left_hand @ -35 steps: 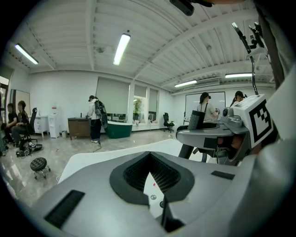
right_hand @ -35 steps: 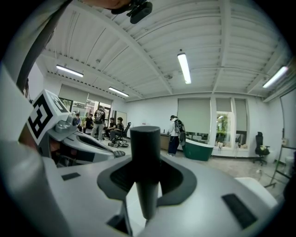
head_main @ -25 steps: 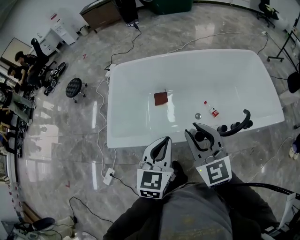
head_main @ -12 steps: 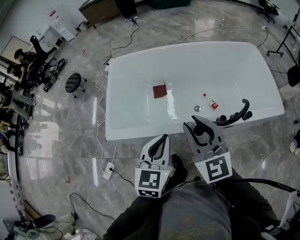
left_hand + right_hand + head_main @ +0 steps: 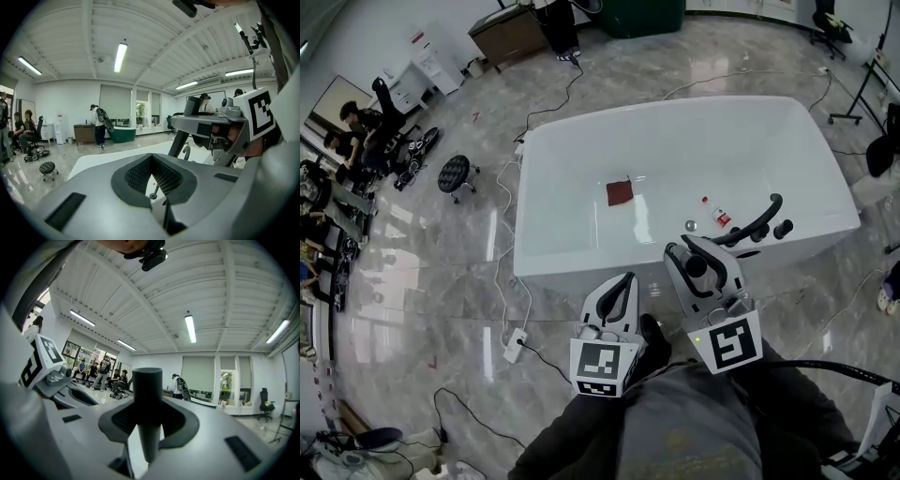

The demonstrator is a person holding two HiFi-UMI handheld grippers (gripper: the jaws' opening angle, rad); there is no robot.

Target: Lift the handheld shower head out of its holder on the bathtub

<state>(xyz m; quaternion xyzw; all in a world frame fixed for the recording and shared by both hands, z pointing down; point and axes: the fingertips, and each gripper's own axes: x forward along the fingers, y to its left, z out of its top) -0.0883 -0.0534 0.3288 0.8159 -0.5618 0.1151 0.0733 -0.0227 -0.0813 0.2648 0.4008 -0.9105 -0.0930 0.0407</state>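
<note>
Marble floor (image 5: 441, 281), white tub (image 5: 581, 267) | right claw (image 5: 682, 248) clamped on shower head (image 5: 697, 266), now farther from rim fittings (image 5: 772, 231); likely lifted free | left claw (image 5: 630, 278) closed, empty

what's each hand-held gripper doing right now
Left hand-held gripper: closed, empty.
Right hand-held gripper: closed on the shower head.

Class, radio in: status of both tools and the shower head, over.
Left tool shut, empty. Right tool shut on shower head, held over bathtub rim. Nothing in the way.
</note>
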